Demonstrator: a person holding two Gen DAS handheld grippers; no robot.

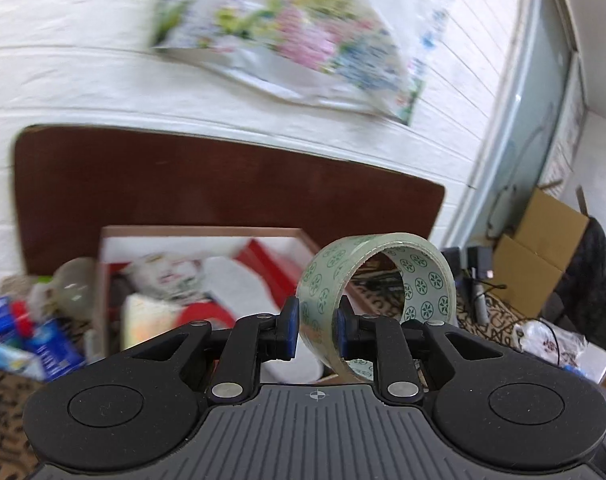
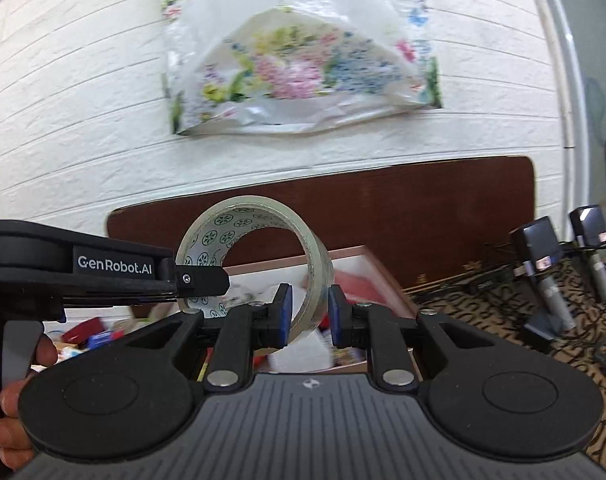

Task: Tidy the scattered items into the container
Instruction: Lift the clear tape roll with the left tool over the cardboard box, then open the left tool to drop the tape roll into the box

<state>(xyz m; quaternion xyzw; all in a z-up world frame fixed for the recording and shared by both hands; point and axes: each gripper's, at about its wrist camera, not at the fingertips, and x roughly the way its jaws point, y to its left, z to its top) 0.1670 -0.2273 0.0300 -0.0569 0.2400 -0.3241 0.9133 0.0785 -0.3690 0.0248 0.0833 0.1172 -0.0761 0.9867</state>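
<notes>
A roll of clear tape [image 1: 377, 276] with green flower marks is held in the air above the open box [image 1: 107, 248]. My left gripper [image 1: 316, 326] is shut on the roll's wall, one pad inside and one outside. In the right wrist view the same tape roll [image 2: 259, 256] stands between the pads of my right gripper [image 2: 309, 316], which is shut on its right wall. The left gripper's body [image 2: 103, 268] comes in from the left and meets the roll's left side. The box [image 2: 383, 280] holds red and white packages.
A dark brown headboard [image 1: 223, 184] stands behind the box against a white brick wall with a flowered plastic bag [image 2: 299, 60] on it. Loose blue and red items and a light bulb [image 1: 73, 288] lie left of the box. Cardboard boxes [image 1: 539, 252], cables and microphones [image 2: 551, 280] lie right.
</notes>
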